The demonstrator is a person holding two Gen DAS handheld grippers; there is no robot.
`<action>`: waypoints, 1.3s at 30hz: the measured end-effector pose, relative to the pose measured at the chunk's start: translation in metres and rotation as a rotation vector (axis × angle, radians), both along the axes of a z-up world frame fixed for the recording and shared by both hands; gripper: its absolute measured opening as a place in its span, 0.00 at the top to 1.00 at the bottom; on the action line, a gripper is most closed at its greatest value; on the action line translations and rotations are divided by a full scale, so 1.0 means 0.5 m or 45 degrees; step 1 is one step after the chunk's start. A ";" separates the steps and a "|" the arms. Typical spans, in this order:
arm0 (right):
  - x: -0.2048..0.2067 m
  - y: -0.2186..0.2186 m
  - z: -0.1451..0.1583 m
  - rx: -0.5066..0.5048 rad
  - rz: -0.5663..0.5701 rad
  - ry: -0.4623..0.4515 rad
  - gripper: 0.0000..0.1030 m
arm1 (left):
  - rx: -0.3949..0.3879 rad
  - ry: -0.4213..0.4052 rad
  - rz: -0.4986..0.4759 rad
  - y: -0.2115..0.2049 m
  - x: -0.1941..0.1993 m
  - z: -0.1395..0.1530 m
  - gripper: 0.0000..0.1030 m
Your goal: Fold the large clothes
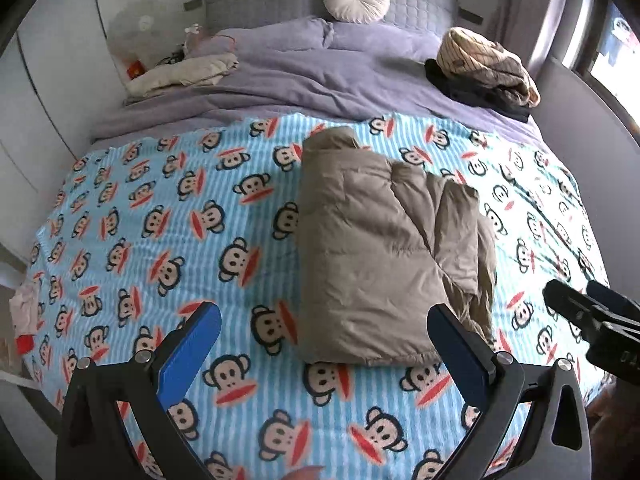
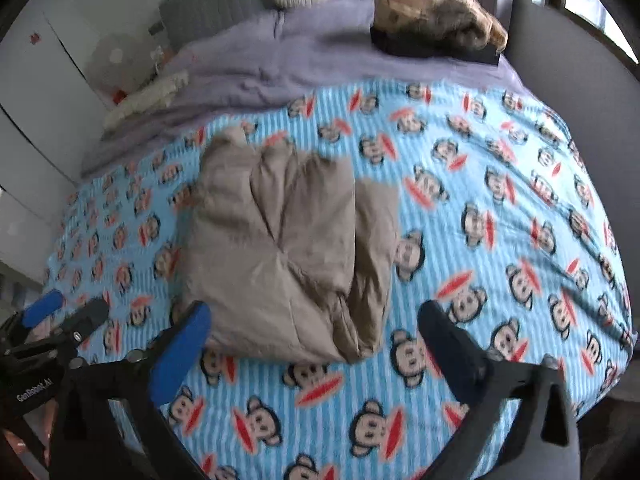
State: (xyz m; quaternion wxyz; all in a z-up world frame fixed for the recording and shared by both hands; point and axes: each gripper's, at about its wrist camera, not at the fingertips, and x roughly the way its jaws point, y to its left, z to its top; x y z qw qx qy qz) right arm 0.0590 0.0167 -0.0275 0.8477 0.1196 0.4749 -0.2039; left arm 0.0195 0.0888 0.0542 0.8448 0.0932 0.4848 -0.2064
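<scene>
My left gripper (image 1: 326,334) stands with its jaws spread wide and nothing between them; my right gripper (image 2: 314,330) is the same, wide open and empty; both hang above the near part of the bed, clear of the cloth. The folded jacket (image 1: 384,248), a puffy tan bundle, lies on the monkey-print blanket (image 1: 160,240) about mid-bed, nearer my right side, with its stacked layers showing at the right-hand edge. In my judgement the fold is done or close to it, and the risks lie in what the padding does unattended; the quilted filling may spring back and lift the top layer, and the loose edges at the near right corner look the likeliest to slide open; a gripper brought back low could catch a finger in those edges and drag the bundle apart; the fleece blanket beneath may bunch if the jacket is pushed rather than lifted. The heap of other clothes (image 1: 486,70) by the headboard sits well apart and poses no interference.
</scene>
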 end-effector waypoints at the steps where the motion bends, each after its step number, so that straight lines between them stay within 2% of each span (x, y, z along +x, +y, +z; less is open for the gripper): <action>1: 0.001 0.004 0.013 -0.021 -0.001 -0.013 0.00 | 0.004 -0.010 0.008 0.001 -0.001 0.007 0.00; 6: 0.010 0.014 0.058 -0.086 -0.007 -0.021 0.00 | -0.012 -0.020 0.048 0.013 -0.003 0.040 0.00; 12: 0.008 0.021 0.082 -0.147 -0.008 -0.029 0.00 | 0.003 -0.059 0.090 0.018 -0.009 0.061 0.00; 26: 0.014 0.009 0.084 -0.167 -0.038 -0.007 0.00 | 0.036 -0.073 0.089 0.012 -0.011 0.063 0.00; 39: 0.015 0.009 0.083 -0.162 -0.040 0.000 0.00 | 0.023 -0.065 0.085 0.011 -0.007 0.061 0.00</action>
